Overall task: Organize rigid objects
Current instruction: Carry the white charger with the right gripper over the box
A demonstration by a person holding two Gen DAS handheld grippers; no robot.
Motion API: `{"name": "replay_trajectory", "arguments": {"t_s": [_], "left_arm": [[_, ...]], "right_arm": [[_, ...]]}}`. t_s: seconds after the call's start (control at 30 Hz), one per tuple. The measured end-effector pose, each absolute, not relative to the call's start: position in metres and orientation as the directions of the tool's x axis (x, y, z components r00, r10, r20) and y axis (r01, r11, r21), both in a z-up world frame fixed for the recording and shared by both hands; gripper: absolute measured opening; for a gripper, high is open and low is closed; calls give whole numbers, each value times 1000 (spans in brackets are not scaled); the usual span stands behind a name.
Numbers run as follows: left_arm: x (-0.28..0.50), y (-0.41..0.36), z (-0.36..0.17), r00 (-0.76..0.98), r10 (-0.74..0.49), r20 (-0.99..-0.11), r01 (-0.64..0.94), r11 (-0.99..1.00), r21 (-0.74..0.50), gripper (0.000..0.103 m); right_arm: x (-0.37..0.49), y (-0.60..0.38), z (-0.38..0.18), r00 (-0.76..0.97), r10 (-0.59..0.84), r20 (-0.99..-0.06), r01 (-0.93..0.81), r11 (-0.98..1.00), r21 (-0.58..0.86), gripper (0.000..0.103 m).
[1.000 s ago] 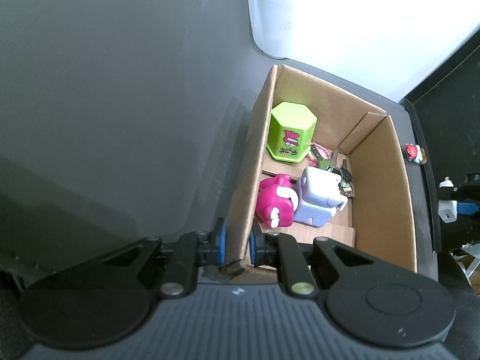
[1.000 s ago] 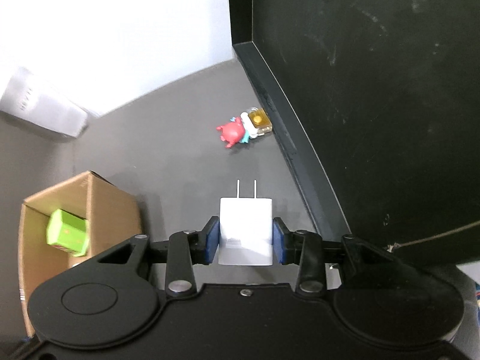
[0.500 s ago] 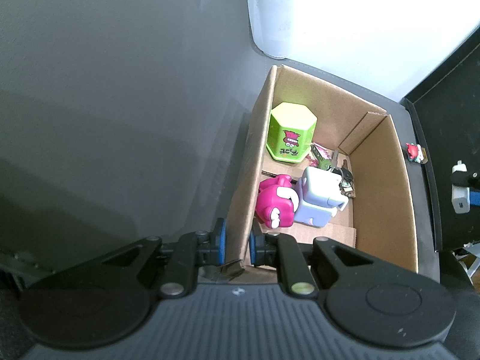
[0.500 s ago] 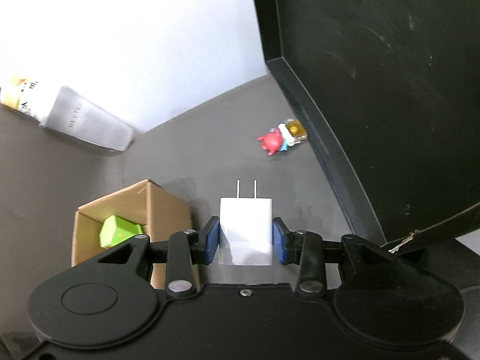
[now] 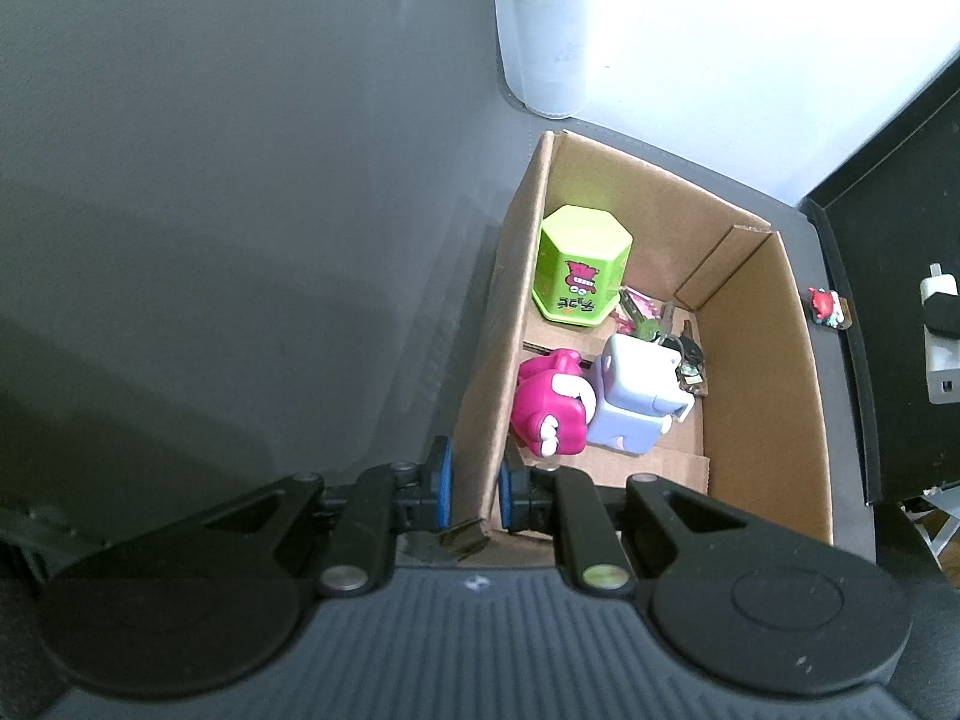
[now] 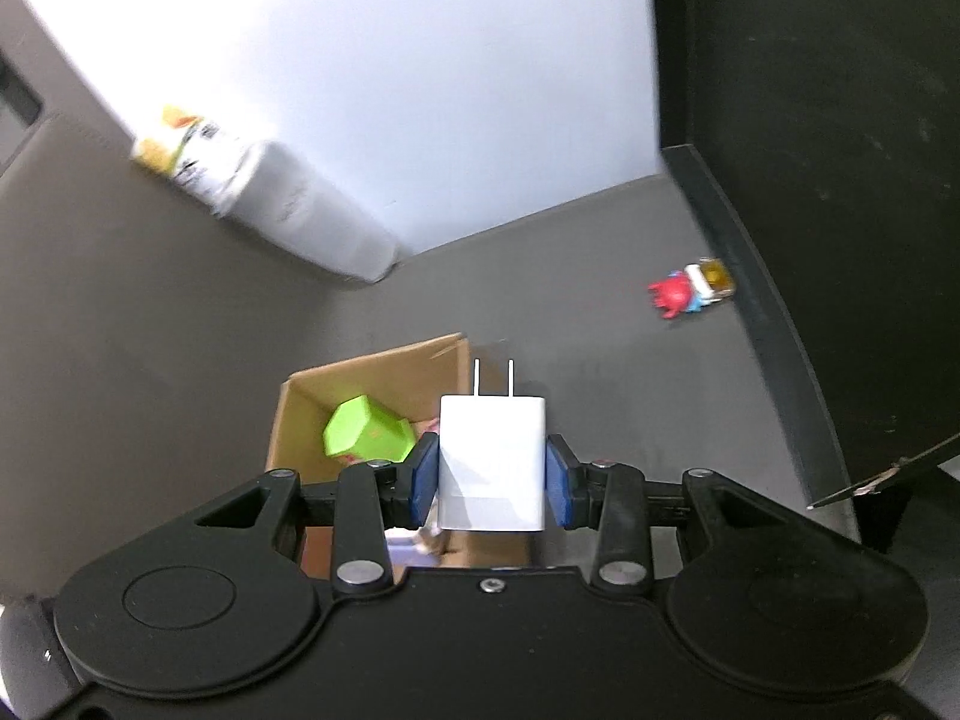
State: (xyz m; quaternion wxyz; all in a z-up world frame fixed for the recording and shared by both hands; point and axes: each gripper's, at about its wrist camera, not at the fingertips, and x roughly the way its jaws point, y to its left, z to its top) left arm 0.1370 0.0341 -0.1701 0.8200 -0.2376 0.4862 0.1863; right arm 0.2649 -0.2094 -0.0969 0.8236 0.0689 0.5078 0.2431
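Observation:
My left gripper (image 5: 474, 489) is shut on the near left wall of an open cardboard box (image 5: 768, 372). The box holds a green hexagonal tin (image 5: 579, 267), a pink figure (image 5: 546, 402), a pale lilac toy (image 5: 636, 396) and keys (image 5: 678, 342). My right gripper (image 6: 492, 483) is shut on a white plug charger (image 6: 492, 462), prongs forward, held above the box's right edge (image 6: 384, 366). The charger shows at the right edge of the left wrist view (image 5: 939, 336). A small red figure (image 6: 690, 291) lies on the grey table beyond.
A tall white bottle (image 5: 543, 30) stands behind the box and shows blurred in the right wrist view (image 6: 270, 204). A black panel (image 6: 810, 180) rises along the table's right side. The grey table (image 5: 240, 210) stretches left of the box.
My right gripper has carried the charger up and left, from the table near the red figure to above the box. The left gripper and box have not moved.

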Motion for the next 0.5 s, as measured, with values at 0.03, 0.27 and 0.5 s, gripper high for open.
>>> {"name": "replay_trajectory", "arguments": {"t_s": [0.03,0.27,0.5], "left_arm": [[137,34,-170,457,73,-886,-536,818,-209,14],[138,35,-169,455,64,-888,-528,823,-211,14],[137,39,-170,459,44,-887,-521,823,-228,14]], "right_arm": [[262,-206,-96,361,477,-802,-339,868,363,36],[240,-181,-98,315,498,-808,-387,845,370,36],[227,-158,-107,273,500,-822,-427,828,362,37]]}}
